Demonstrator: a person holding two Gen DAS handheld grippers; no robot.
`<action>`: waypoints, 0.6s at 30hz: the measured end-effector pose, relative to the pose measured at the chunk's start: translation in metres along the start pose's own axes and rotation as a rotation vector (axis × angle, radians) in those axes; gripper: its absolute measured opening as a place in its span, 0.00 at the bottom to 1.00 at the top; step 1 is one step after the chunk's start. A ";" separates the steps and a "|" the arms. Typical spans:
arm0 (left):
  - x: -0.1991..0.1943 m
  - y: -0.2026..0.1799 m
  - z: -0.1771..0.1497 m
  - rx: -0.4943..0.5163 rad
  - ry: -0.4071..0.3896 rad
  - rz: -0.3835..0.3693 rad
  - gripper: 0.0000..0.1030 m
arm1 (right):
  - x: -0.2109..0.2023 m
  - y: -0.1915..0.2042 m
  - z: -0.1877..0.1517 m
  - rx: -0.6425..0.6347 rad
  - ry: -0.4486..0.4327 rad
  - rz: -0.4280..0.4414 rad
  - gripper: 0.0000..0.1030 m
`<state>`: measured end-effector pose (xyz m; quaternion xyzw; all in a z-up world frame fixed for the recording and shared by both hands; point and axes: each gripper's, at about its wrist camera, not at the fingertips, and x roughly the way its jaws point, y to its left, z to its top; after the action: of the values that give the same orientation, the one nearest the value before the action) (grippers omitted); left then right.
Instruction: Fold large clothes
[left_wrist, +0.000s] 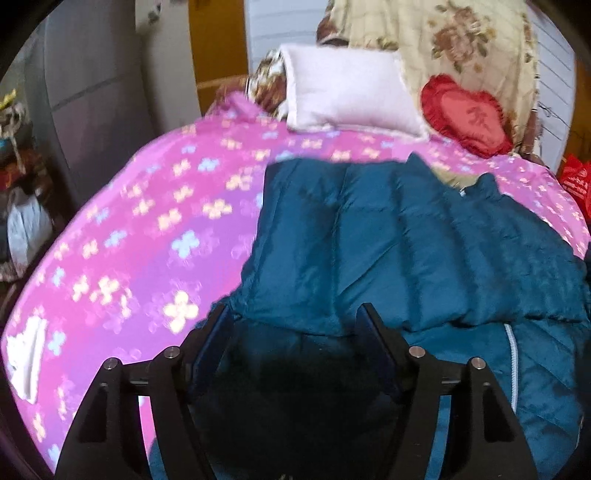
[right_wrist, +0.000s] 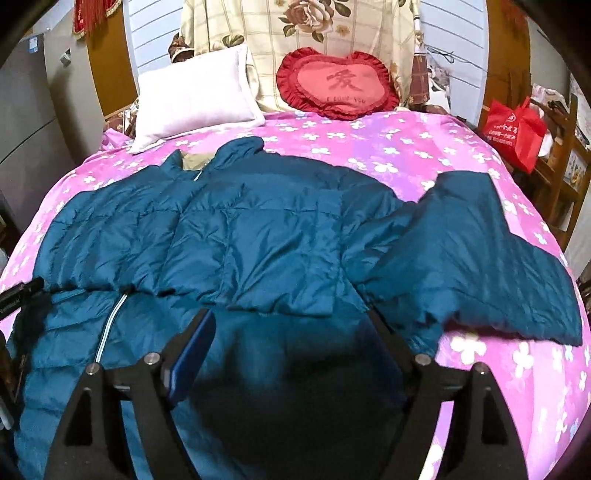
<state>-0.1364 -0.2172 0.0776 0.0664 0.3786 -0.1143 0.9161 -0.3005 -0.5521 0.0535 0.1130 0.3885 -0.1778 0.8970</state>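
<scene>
One teal quilted down jacket is spread across the pink flowered bedspread, its lower half already doubled up over the upper body so that the hem edge lies across the middle, while one sleeve is left stretched out to the side, apparently to be folded in next. The zipper is seen running down the near layer. The left gripper is held released above the near fold, nothing being pinched between its jaws; the right gripper is likewise spread wide over the fabric, empty. Farther off, a white pillow and a red heart-shaped cushion are propped at the head of the bed
</scene>
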 end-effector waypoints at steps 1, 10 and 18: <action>-0.008 -0.003 0.000 0.012 -0.020 0.005 0.50 | -0.005 -0.002 -0.002 -0.001 -0.003 -0.002 0.81; -0.064 -0.034 0.010 0.072 -0.068 -0.074 0.50 | -0.041 -0.019 -0.012 0.000 -0.037 -0.035 0.81; -0.093 -0.069 0.046 0.121 -0.078 -0.186 0.50 | -0.065 -0.040 -0.009 0.004 -0.080 -0.080 0.85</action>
<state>-0.1875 -0.2784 0.1737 0.0815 0.3395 -0.2240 0.9099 -0.3641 -0.5707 0.0931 0.0918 0.3561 -0.2185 0.9039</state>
